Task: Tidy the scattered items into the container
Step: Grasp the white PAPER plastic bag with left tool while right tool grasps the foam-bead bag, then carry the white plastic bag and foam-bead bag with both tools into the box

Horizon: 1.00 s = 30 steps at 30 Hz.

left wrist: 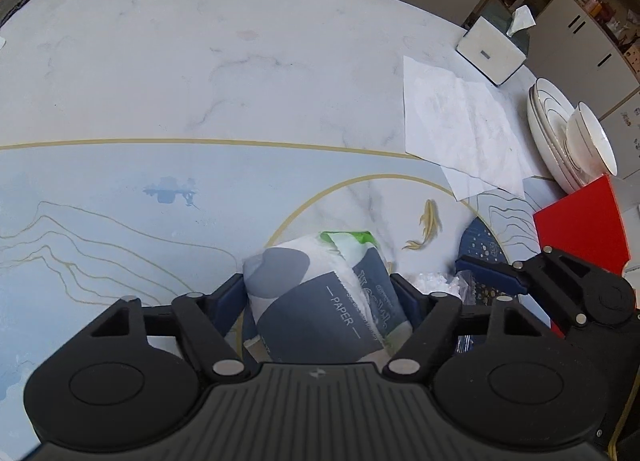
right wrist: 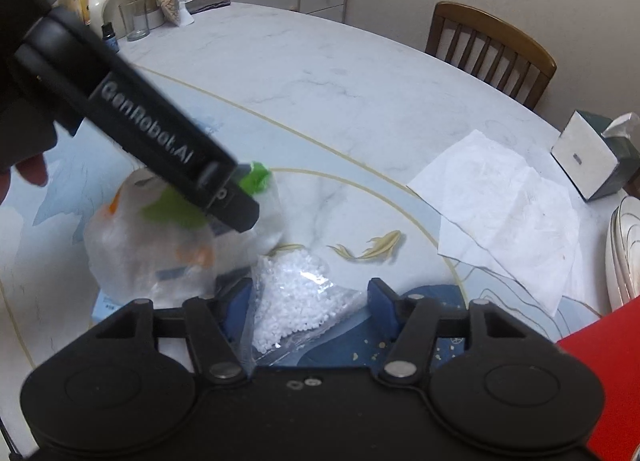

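A soft pack of paper tissues (left wrist: 320,301) is seen on the patterned table (left wrist: 200,81), pinched between the fingers of the left gripper (left wrist: 320,293). Just beside it, a clear bag of white pellets (right wrist: 296,297) is straddled by the right gripper (right wrist: 310,301), its fingers spread and not yet pressing. Pick-up is judged under way; lifting toward the container, unseen here, is called for next.

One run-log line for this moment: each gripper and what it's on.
left gripper: fingers closed on tissue pack | right gripper: fingers straddle bag of white pellets, grip unclear | both items on table
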Motion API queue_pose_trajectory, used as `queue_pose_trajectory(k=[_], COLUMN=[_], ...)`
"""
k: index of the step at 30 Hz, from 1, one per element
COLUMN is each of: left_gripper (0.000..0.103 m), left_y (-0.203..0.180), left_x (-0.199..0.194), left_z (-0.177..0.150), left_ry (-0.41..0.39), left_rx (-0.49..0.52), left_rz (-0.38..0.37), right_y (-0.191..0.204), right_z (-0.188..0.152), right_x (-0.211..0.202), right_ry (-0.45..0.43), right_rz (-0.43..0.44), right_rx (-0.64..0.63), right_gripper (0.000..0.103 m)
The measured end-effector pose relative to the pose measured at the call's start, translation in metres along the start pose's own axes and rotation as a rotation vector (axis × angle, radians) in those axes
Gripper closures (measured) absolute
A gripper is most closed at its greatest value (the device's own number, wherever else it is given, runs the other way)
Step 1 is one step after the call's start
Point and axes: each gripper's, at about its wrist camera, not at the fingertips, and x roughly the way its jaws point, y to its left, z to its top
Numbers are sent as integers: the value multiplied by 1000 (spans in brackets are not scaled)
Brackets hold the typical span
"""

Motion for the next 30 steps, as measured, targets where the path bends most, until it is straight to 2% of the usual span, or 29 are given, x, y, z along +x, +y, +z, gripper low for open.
queue_pose_trajectory(k=[3, 5, 12, 17, 30], left_gripper=[40, 46, 58, 61, 62], left_y=[-3, -3, -10, -14, -33], left_x=[-1, -2, -7, -12, -45], left_z=[-1, -1, 0, -1, -12], left_ry=[-9, -12, -36, -52, -87], left_rx=[21, 23, 58, 66, 105], left_rz=[6, 0, -5, -18, -79], right_y=[0, -1, -2, -4, -11], right_z=[1, 1, 1, 0, -4], right_x=[-1, -2, -9, -17, -65], right_ry=[-3, -7, -14, -27, -80], right_rz=[-4, -2, -20, -49, -56], right_rx=[12, 17, 32, 52, 136], right_gripper=[50, 59, 68, 69, 70])
